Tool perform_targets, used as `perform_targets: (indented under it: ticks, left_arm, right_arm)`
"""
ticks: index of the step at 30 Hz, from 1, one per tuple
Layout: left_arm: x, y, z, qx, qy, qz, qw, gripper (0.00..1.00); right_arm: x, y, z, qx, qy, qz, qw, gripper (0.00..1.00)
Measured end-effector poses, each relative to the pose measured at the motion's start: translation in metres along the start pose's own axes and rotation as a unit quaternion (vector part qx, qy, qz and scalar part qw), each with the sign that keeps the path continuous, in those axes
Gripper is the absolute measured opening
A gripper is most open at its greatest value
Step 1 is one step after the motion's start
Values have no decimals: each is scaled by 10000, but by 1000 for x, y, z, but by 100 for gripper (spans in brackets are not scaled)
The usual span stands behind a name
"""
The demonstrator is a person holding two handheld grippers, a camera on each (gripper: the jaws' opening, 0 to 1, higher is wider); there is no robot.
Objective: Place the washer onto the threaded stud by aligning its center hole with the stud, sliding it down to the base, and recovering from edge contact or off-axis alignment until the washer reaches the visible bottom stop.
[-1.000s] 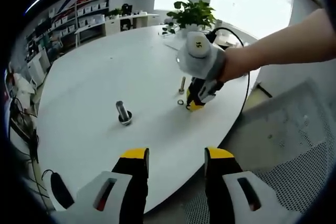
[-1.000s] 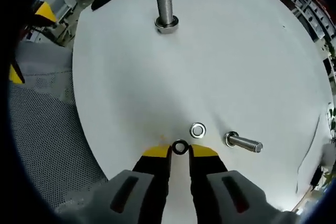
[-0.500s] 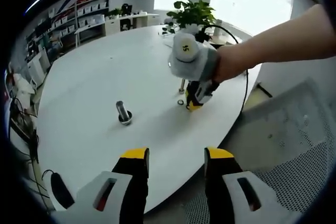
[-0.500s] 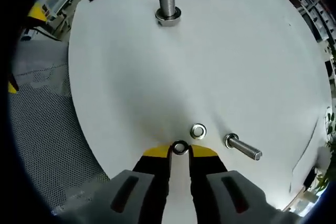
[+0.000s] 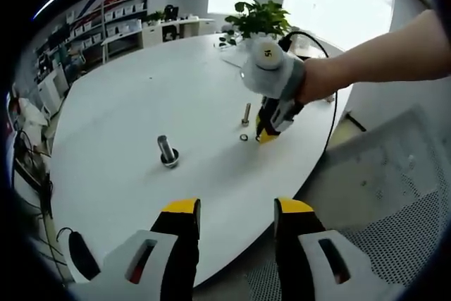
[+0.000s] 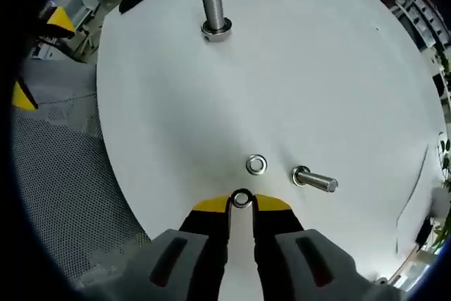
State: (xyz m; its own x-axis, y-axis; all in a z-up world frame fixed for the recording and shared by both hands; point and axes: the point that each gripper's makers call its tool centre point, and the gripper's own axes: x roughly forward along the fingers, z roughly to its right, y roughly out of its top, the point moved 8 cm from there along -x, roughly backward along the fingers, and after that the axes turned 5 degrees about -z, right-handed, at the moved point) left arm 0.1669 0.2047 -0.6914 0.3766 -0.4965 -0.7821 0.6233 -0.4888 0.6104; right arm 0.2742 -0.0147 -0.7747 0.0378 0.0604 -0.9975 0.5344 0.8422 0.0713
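Right gripper [image 6: 241,202] pinching a washer [image 6: 241,199] between its yellow-tipped jaws, held edge to edge in the narrow gap, hole visible from above; whether lifted clear of the white round tabletop [image 6: 317,61] or resting on it, cannot tell. Just beyond the pinched washer, a second washer [image 6: 256,165] lying flat on the tabletop, and beside that a loose bolt [image 6: 314,180] lying on its side, head toward the flat washer. Far across the tabletop, near the opposite edge, the threaded stud [image 6: 213,13] standing upright on its base, well apart from the held washer. In the left gripper view, the left gripper [image 5: 235,211] with jaws spread wide and nothing between them, hanging off the near edge of the tabletop [image 5: 141,96]. Beyond it, threaded stud [image 5: 166,151] upright toward the near edge; farther on, the right gripper [image 5: 264,137] held in a person's hand [image 5: 317,82], tips down near the right edge, with the flat second washer [image 5: 243,137] just beside its tips and the bolt [image 5: 246,113] close behind (held washer too small to make out here). Potted plant [image 5: 259,17] at the far edge.
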Motion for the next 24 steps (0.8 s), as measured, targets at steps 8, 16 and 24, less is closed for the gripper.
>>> perform_targets:
  ticks: [8, 16, 24]
  left_arm:
    - [0, 1, 0, 18, -9, 16, 10000, 40]
    - [0, 1, 2, 73, -40, 12, 10000, 40]
    - [0, 1, 2, 71, -30, 16, 10000, 40]
  right_arm:
    - [-26, 1, 20, 92, -50, 128, 9999, 14]
    - [-37, 3, 27, -55, -203, 134, 9997, 14]
    - [-49, 7, 32, -125, -276, 166, 9994, 14]
